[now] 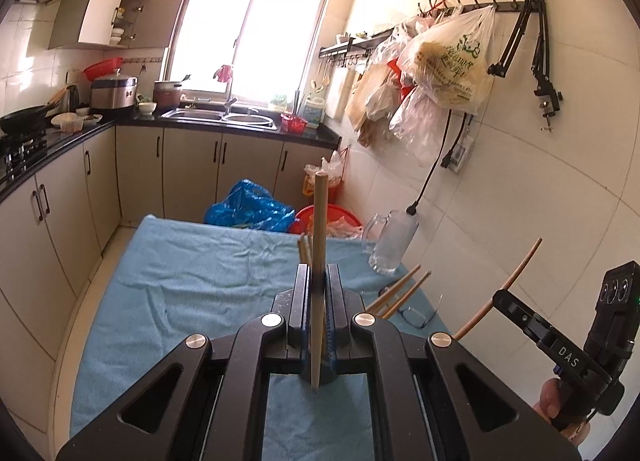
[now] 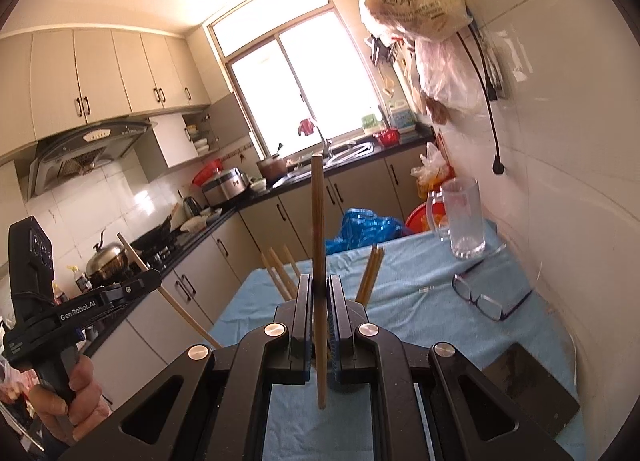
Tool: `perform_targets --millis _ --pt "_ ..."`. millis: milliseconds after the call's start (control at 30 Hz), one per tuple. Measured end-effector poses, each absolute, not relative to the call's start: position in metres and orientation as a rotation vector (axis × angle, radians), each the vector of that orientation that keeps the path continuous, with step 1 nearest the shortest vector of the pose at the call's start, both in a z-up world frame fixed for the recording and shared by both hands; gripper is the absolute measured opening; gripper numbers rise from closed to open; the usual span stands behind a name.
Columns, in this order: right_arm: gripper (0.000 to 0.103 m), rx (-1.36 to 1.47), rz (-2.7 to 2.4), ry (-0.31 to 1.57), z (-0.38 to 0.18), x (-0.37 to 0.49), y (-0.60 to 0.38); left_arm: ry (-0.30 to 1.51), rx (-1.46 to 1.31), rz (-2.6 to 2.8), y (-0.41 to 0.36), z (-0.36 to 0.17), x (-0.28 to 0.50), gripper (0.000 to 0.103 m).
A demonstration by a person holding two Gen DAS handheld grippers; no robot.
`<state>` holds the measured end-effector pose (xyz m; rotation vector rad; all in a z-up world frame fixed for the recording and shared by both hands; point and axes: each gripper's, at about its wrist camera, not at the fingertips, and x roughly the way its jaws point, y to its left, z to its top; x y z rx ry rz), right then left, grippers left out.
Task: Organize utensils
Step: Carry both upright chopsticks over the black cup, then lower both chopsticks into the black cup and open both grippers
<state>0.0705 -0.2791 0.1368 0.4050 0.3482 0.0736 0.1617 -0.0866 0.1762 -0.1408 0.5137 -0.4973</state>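
My left gripper point(image 1: 318, 277) is shut on a wooden chopstick point(image 1: 319, 229) that stands upright between its fingers, above the blue cloth point(image 1: 200, 285). My right gripper point(image 2: 319, 287) is shut on another wooden chopstick point(image 2: 317, 221), also upright. Each gripper shows in the other's view with its chopstick: the right one point(image 1: 500, 299) at the right edge, the left one point(image 2: 154, 275) at the left. More chopsticks point(image 2: 370, 275) stick up behind my fingers; what holds them is hidden. A clear glass mug point(image 2: 462, 217) stands on the cloth by the wall.
Eyeglasses point(image 2: 486, 299) lie on the cloth near the tiled wall. A dark flat slab point(image 2: 530, 385) lies at the near right. A blue plastic bag point(image 1: 250, 209) and a red basin point(image 1: 326, 219) sit beyond the table. Bags point(image 1: 448, 61) hang on the wall.
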Motion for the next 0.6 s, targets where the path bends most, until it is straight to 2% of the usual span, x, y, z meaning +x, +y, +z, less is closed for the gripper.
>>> perform_targets --millis 367,600 --pt "0.008 0.435 0.052 0.289 0.156 0.097 -0.285 0.485 -0.153 -0.515 -0.113 0.196 0.194 0.006" --pt "0.008 0.4 0.01 0.27 0.16 0.125 -0.281 0.508 -0.174 -0.512 -0.125 0.186 0.222 0.006"
